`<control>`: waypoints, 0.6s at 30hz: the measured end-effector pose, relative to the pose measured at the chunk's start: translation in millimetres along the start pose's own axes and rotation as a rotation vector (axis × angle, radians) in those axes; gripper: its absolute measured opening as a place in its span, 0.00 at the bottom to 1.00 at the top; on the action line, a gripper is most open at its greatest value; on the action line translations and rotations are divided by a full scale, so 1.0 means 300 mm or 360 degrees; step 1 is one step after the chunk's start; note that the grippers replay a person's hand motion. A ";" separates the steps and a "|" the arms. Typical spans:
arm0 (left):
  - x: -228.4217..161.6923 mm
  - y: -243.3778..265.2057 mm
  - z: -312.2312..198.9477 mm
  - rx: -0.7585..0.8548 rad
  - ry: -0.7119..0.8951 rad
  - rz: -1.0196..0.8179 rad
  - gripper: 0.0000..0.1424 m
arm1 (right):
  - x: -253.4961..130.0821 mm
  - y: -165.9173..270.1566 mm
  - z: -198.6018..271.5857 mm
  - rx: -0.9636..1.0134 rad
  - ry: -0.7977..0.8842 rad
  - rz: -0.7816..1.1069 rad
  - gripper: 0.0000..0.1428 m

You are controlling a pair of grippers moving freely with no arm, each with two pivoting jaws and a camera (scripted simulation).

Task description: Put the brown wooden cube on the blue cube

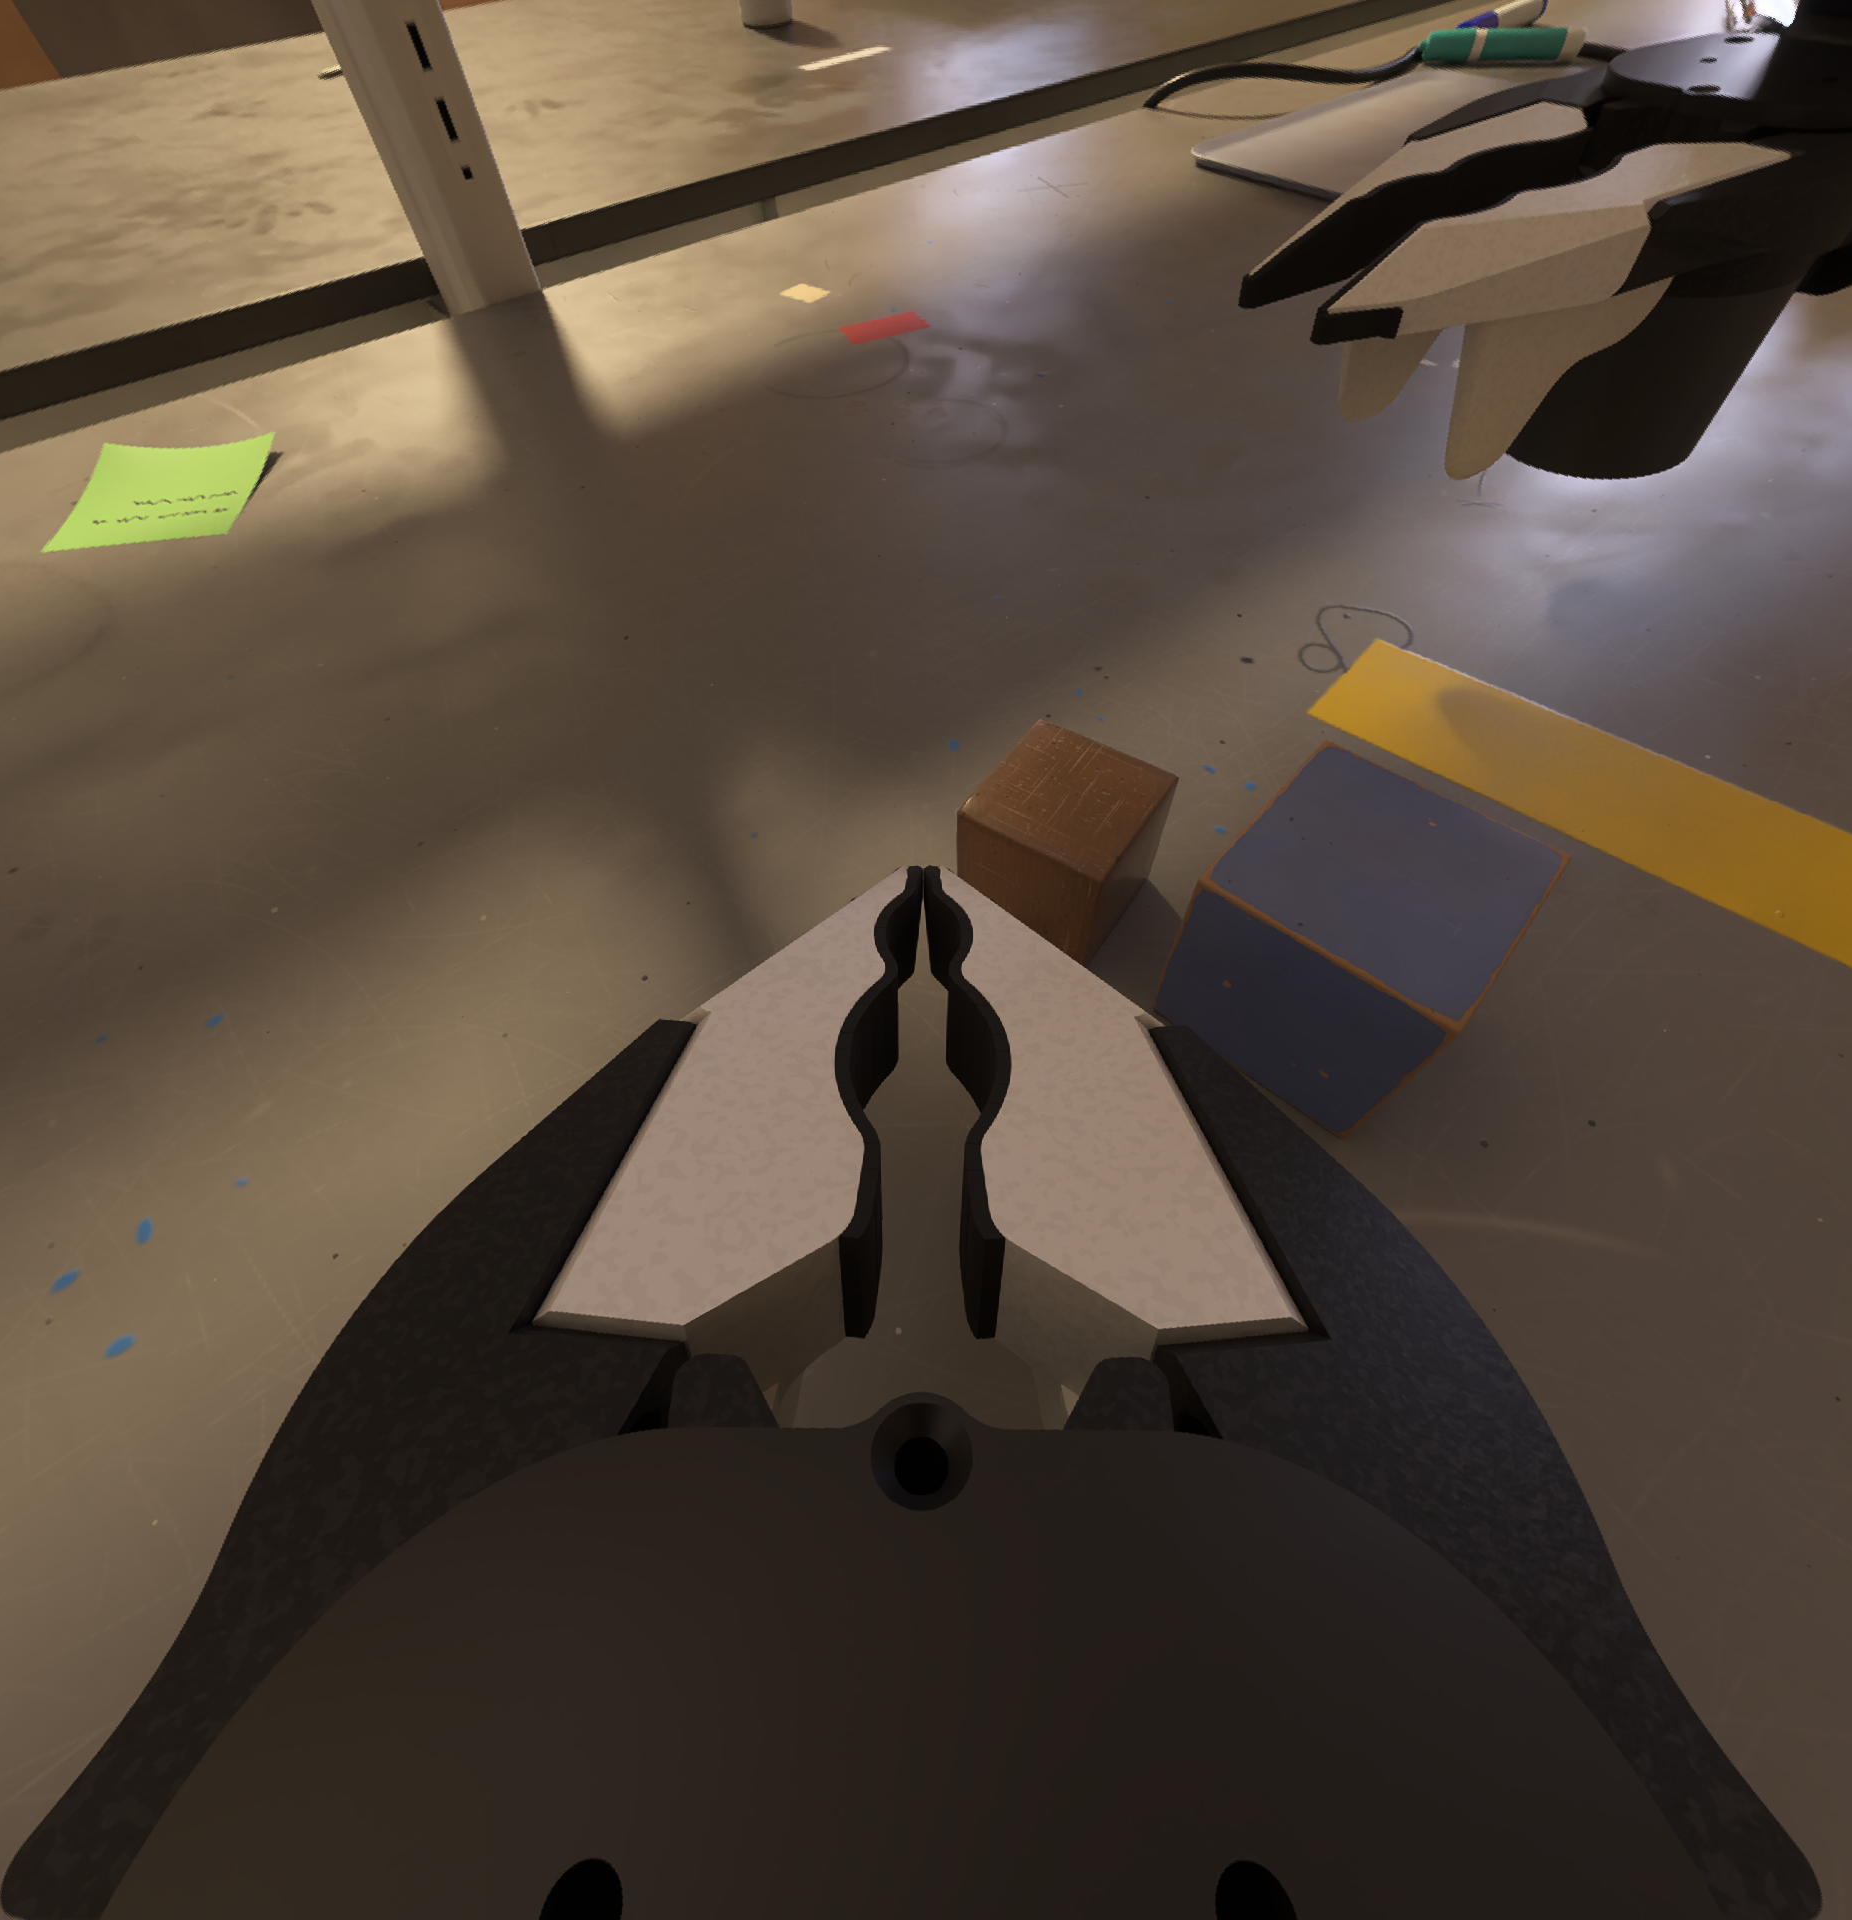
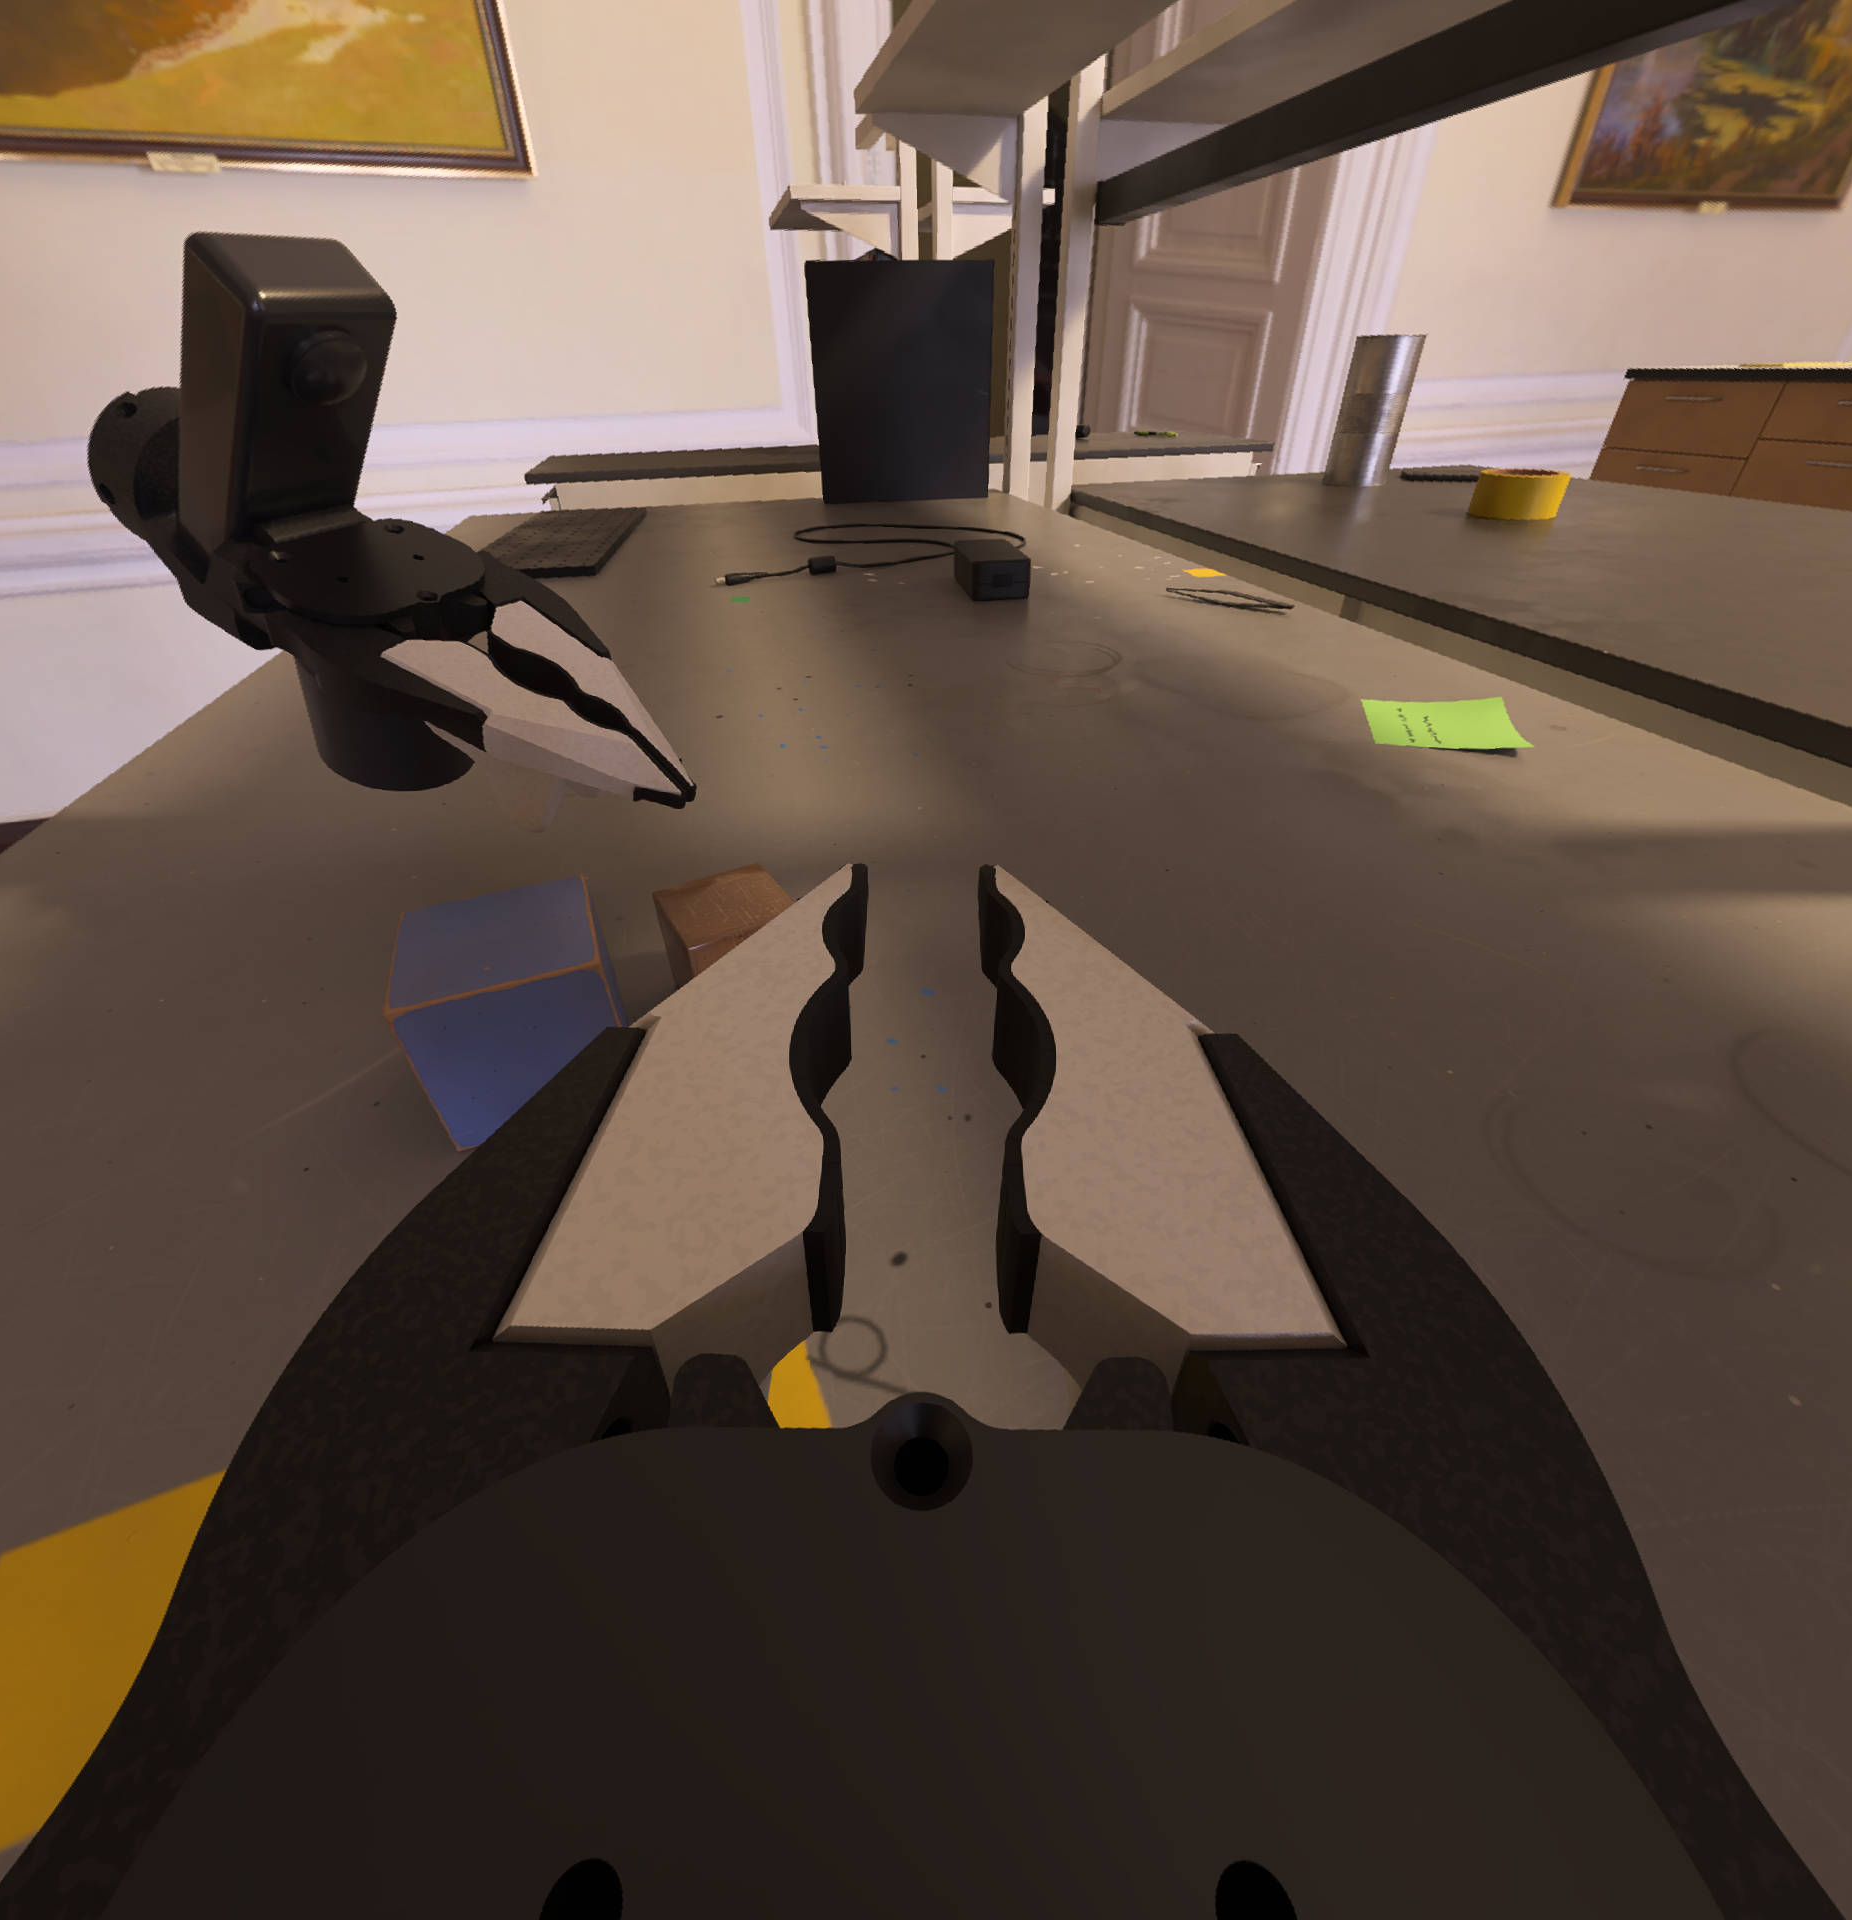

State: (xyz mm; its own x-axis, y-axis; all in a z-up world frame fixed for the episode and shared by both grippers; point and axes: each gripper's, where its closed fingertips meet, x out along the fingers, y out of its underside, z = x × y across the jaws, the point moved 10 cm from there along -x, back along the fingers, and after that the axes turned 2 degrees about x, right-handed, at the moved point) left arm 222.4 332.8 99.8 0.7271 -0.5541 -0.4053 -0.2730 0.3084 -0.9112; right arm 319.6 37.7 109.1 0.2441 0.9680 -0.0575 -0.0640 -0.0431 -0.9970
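Note:
The brown wooden cube sits on the grey table just left of the larger blue cube, a small gap between them. My left gripper is shut and empty, its tips just left of the brown cube. It also shows in the right wrist view, above the cubes. My right gripper is open and empty, above the table to the right of the brown cube and blue cube. It shows far right in the left wrist view, raised.
A yellow tape strip lies beyond the blue cube. A green sticky note, a red tape patch, a shelf post, a power adapter with cable, a yellow tape roll and a metal cylinder are on the tables.

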 end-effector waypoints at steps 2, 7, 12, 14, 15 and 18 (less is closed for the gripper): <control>0.001 0.000 0.000 0.0002 0.0013 0.0009 0.01 | 0.000 0.000 0.001 -0.0001 0.0002 0.0004 0.15; 0.012 -0.002 -0.007 0.0076 0.0137 0.0028 0.08 | 0.005 0.000 0.003 -0.0008 -0.0011 0.0024 0.16; 0.016 -0.002 -0.026 0.0363 0.0259 -0.0027 0.15 | 0.011 0.001 0.004 -0.0011 -0.0041 0.0051 0.18; 0.024 0.004 -0.029 0.0510 0.0348 -0.0022 0.22 | 0.013 0.001 0.004 -0.0011 -0.0048 0.0063 0.20; 0.033 0.006 -0.026 0.0565 0.0392 0.0007 0.25 | 0.014 0.001 0.005 -0.0011 -0.0049 0.0066 0.20; 0.086 0.007 -0.004 0.0612 0.0465 0.0189 0.36 | 0.015 0.001 0.004 -0.0010 -0.0049 0.0068 0.20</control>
State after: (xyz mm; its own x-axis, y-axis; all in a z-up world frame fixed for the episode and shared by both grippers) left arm 239.8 318.3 87.5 0.4829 -0.6746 -0.5583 -0.0509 0.6148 -0.7870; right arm 319.5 42.3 108.5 0.2116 0.9724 -0.0984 -0.0676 -0.0859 -0.9940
